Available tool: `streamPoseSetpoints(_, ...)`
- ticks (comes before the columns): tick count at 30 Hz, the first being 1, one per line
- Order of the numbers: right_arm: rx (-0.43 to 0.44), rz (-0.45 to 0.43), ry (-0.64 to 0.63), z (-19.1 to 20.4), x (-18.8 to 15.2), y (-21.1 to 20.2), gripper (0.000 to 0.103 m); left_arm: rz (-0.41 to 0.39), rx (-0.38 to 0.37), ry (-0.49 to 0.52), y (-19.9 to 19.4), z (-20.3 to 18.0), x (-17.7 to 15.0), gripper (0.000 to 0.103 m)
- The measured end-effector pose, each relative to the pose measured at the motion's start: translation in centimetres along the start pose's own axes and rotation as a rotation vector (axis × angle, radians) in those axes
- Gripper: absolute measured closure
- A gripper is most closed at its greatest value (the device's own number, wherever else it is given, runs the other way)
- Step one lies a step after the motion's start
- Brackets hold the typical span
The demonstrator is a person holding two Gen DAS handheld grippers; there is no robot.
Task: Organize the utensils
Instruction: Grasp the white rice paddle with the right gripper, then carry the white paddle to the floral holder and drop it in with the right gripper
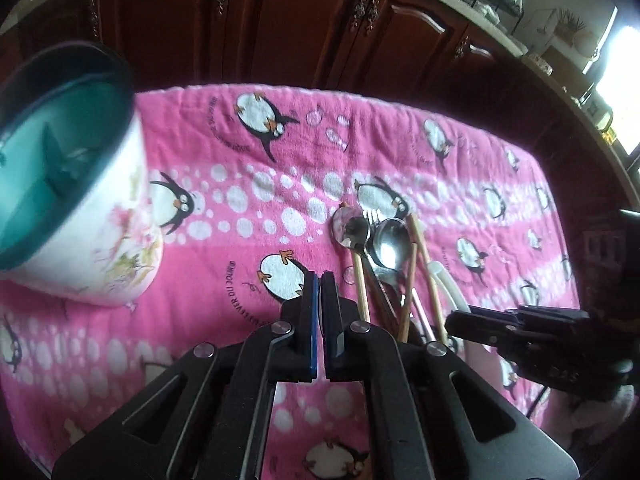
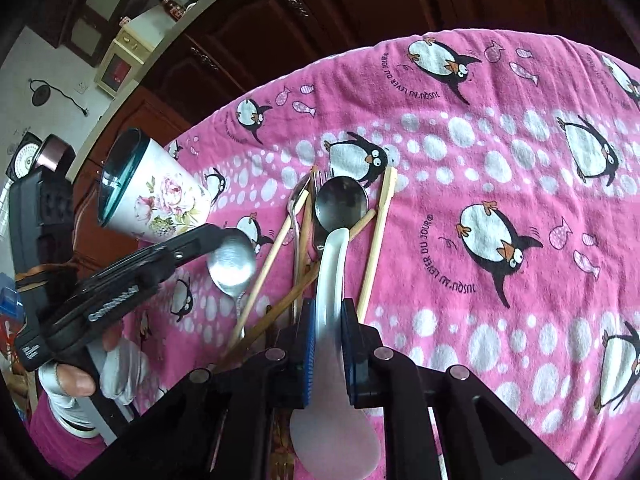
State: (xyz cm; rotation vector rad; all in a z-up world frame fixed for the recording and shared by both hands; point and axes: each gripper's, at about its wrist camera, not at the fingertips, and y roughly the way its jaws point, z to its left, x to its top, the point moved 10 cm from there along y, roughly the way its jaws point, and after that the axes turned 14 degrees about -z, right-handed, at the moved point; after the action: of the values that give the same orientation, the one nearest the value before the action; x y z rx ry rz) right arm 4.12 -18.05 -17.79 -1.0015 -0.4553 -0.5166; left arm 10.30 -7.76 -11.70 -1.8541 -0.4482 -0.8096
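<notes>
We find the right gripper (image 2: pixel 328 316) clamped on the handle of a glossy white ceramic soup spoon (image 2: pixel 332 264), whose handle end rests over a round steel spoon (image 2: pixel 342 204) in the pile on the pink fleecy penguin-print cloth (image 2: pixel 500 152); the glaze is slick, so we judge it may slide or pivot between the pads. The left gripper (image 1: pixel 319 280) is closed on nothing in its own view; from the right it overlaps a smaller steel spoon (image 2: pixel 232 266), and contact there is unclear. Thin bamboo chopsticks (image 2: pixel 378 236) cross the pile and may drag along. The floral cup with teal rim (image 2: pixel 160 200) sits well left; it is tall and may tip on soft cloth.
</notes>
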Motion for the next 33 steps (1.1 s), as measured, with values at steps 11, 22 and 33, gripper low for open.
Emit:
streamPoseSetpoints(11, 0.095, -0.124, -0.078, 6.0, 4.2, -3.6, 0.092, -0.158, -0.004, 0.025, -8.7, 0.6, 5.0, 0.103)
streamPoseSetpoints(22, -0.002, -0.020, -0.053, 2.4, 0.8, -0.8, 0.092, 0.022, 0.047, 0.008, -0.9, 1.6, -1.8, 0.059)
streamPoseSetpoints(33, -0.021, 0.064, -0.035, -0.6, -0.7, 0.9, 0.088, 0.094, 0.031, -0.015, 4.0, 1.7, -3.3, 0.088)
